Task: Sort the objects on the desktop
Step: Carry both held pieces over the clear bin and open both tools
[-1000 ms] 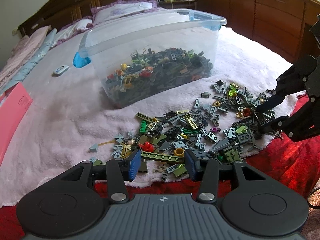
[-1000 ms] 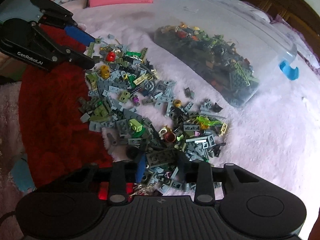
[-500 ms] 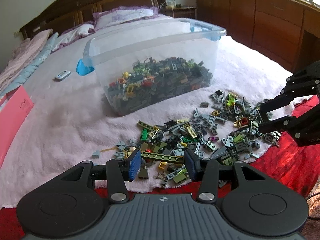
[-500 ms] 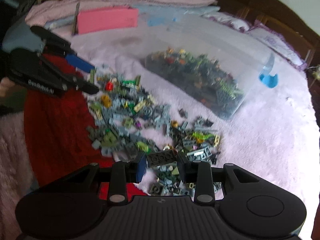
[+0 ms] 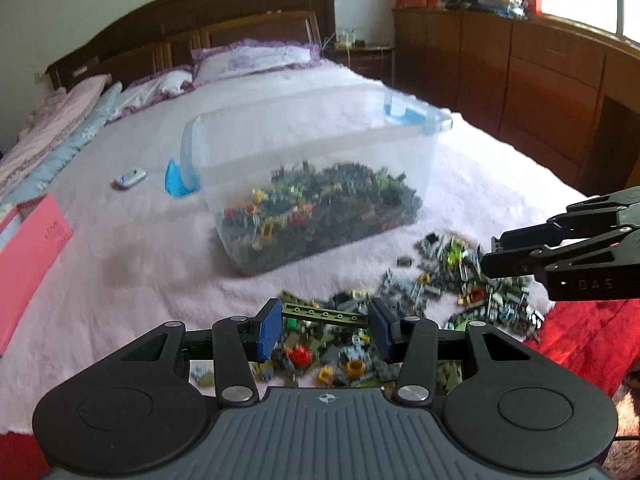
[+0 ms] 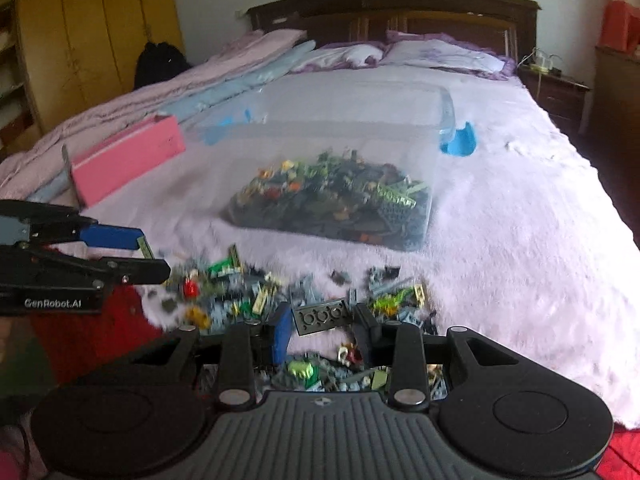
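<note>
Item: left tool (image 5: 324, 330), pinching an olive perforated strip (image 5: 324, 314) end to end between its blue pads, the strip hanging clear above the loose brick pile (image 5: 440, 304).

Item: right tool (image 6: 320, 330), pinching a dark grey studded brick (image 6: 322, 314), held slightly tilted, also clear of the pile.

Item: clear plastic bin (image 5: 316, 168), ahead of both tools on the pink blanket (image 5: 132, 272) of the bed, already partly filled with bricks (its blue clip showed at the side).

Item: pink box (image 6: 128, 156), ahead and to the left of the right tool, well apart from the pile.

Risks, as we judged them: the strip was gripped only at its two short ends, so any slackening or a twist of the hand could let it pivot out and drop back into the pile or onto the blanket short of the bin. The tilted brick looked held by its edges; a jolt could rotate it free. Both tools sat close together (each showed in the other's view), so heading for the bin at once could knock them together and shake a piece loose.
</note>
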`<state>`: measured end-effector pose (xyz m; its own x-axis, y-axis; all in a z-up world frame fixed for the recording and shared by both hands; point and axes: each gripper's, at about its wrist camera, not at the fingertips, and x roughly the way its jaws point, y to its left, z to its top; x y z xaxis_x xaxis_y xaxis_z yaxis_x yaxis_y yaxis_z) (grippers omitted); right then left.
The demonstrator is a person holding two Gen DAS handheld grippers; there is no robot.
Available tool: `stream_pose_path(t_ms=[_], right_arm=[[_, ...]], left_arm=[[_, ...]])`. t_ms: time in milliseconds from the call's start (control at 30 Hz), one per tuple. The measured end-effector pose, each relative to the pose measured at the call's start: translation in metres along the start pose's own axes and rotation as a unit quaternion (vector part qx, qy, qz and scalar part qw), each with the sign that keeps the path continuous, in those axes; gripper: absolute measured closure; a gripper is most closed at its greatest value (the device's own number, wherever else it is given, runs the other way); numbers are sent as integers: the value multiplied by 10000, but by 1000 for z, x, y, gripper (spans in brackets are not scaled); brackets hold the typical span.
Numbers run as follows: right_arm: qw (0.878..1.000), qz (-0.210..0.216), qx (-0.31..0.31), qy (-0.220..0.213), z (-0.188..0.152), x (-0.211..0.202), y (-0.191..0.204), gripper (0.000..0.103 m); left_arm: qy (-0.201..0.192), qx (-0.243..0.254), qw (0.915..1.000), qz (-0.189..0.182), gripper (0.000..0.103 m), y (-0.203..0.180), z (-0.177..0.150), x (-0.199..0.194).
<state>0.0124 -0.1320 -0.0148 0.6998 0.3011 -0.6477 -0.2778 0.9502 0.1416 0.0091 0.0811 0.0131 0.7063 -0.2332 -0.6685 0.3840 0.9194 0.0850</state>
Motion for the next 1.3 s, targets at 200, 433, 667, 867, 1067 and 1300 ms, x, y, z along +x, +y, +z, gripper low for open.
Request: stream_pose_path(t_ms=[200,433,667,867,1067,1300], right_arm=[[9998,-24,-26,-187,20,-3,0,67],[9990,-116,-107,-419,61,5,-4,67],[9968,-140,-311,-728,117,30,-13,67],[9971,-315,-392,-570,146,70,-18,67],[9975,-423,-354,-438,153,89,-16,60],[9964,-411,-342,-655,134,65,-6,50]], left_arm=[[-249,46,9997,2,55,4,23,0],[-668,192,9975,114,55,14,67,16],[-855,190,9957,312,55,33,119,66],[-508,151,9977,412,54,40,129,103],[-428,145,9978,494,44,42,122,103],[-601,14,9969,511,31,43,100,64]])
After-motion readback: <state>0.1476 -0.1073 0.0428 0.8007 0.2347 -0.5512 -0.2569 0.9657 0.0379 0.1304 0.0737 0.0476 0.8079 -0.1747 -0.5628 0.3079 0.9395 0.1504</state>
